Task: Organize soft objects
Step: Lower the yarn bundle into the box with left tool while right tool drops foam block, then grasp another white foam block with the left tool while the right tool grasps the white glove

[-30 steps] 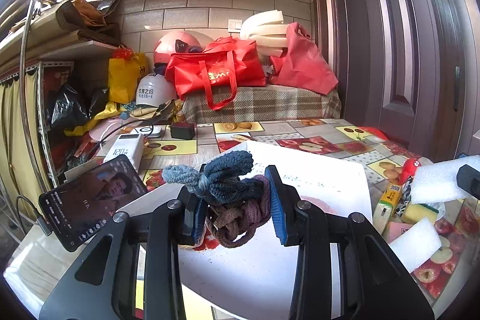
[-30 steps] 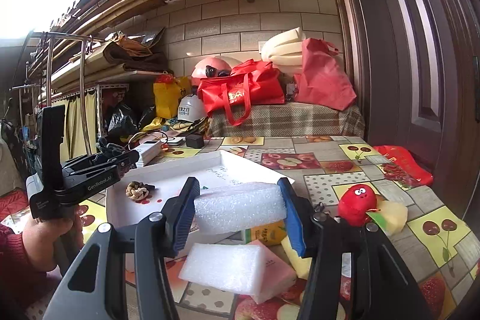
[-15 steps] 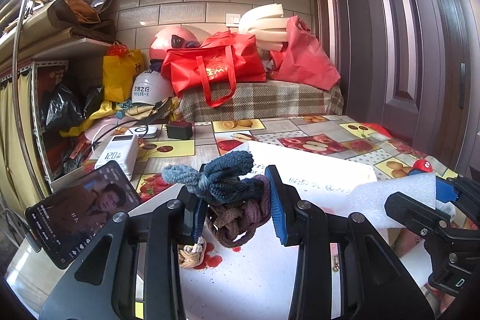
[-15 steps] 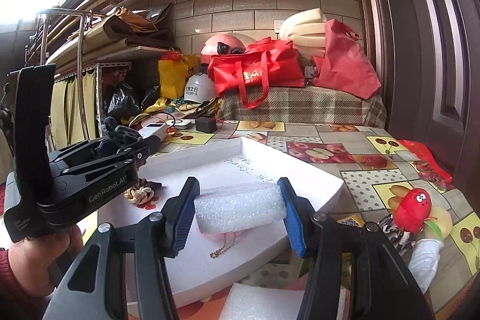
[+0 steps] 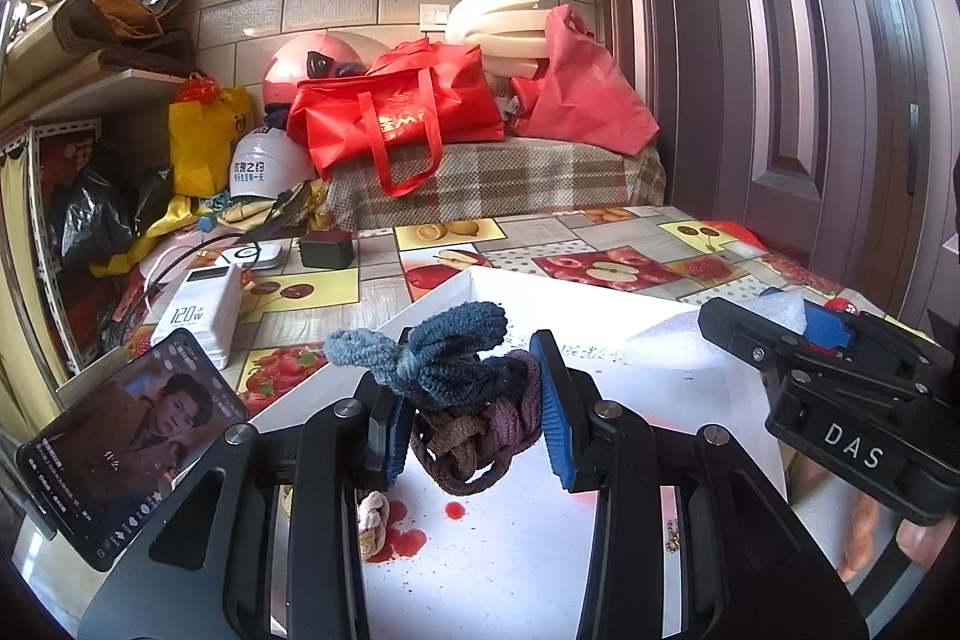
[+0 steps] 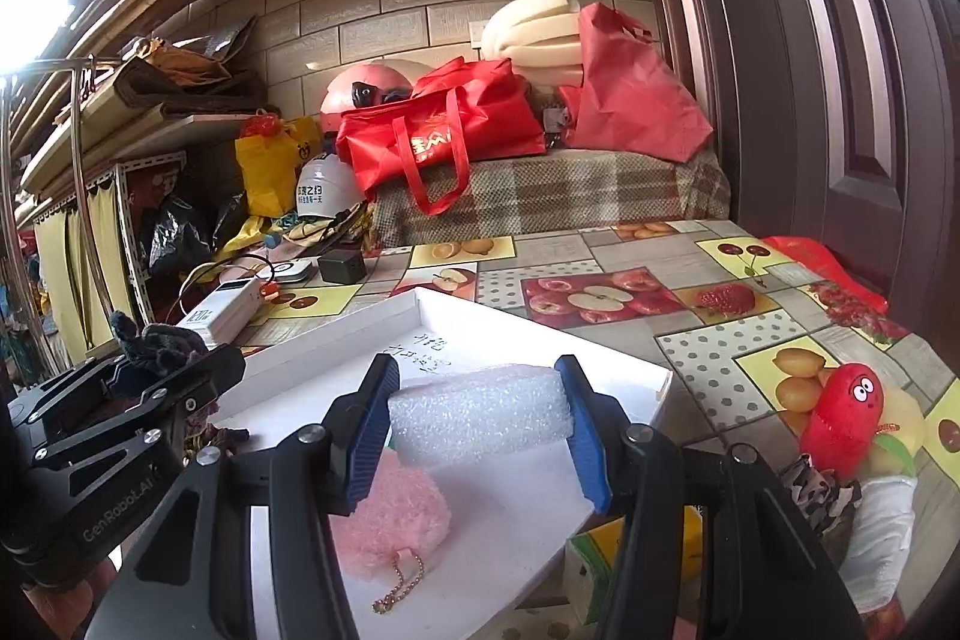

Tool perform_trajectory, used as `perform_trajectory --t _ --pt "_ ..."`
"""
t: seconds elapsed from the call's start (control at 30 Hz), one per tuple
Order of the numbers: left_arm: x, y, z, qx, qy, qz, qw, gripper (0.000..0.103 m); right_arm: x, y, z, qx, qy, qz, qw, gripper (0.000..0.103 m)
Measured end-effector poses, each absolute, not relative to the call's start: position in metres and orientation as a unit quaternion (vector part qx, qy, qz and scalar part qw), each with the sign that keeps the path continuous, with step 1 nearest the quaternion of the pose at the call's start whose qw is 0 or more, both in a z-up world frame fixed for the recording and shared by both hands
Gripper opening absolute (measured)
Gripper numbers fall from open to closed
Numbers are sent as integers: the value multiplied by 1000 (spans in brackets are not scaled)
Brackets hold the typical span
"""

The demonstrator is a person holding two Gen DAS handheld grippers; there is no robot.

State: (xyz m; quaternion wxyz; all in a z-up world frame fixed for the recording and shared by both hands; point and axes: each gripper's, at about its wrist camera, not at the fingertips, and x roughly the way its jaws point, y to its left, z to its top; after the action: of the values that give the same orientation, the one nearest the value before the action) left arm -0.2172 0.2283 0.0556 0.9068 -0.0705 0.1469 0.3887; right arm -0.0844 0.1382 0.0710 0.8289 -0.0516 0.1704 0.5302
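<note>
I have both tools over the white tray [image 6: 624, 370], which lies on the desk [image 6: 690, 244] with its fruit-print cloth. My left tool [image 5: 474, 415] is clenched on a bundle of knitted hair scrunchies [image 5: 462, 388]: a blue-grey one on top, brown and purple ones hanging beneath, all pinched between the blue pads above the tray floor. Under that tool a small beige knotted piece [image 5: 373, 517] lies on the tray beside some red marks.

My right tool [image 6: 480, 421] grips a white foam block [image 6: 480, 412] crosswise, the pads pressing its two ends. The block hangs over the tray, above a pink fluffy pom-pom [image 6: 396, 520] with a bead chain that rests on the tray floor.

From the right wrist view I see the left tool at the tray's left edge. To the right of the tray, on the desk, a red toy with googly eyes [image 6: 840, 418] stands next to a yellow soft piece [image 6: 900, 424]. A phone [image 5: 129, 451] leans at the desk's left side, near a white power bank [image 5: 201, 313].
</note>
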Motion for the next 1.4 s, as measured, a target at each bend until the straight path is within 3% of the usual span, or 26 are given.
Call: perform_trajectory --t 0.2,0.23,0.27,0.3,0.37,0.43,1.4 --pt "-212 233 55 -76 161 369 912 37 -86 146 69 -60 178 535 824 55" --pt "-212 233 55 -76 159 374 910 45 -87 147 69 -64 178 534 824 58" --pt "-214 232 55 -74 155 382 908 56 -88 148 69 -66 177 531 826 74" --pt "-216 230 56 -73 148 394 904 61 -88 146 69 -62 174 522 833 81" --pt "-222 230 57 -78 137 406 900 93 -84 140 70 -46 176 515 838 84" --pt "-224 231 57 -80 132 413 897 103 -79 139 69 -36 183 516 836 86" --pt "-235 229 58 -74 111 460 878 103 -105 123 74 -53 134 519 842 86"
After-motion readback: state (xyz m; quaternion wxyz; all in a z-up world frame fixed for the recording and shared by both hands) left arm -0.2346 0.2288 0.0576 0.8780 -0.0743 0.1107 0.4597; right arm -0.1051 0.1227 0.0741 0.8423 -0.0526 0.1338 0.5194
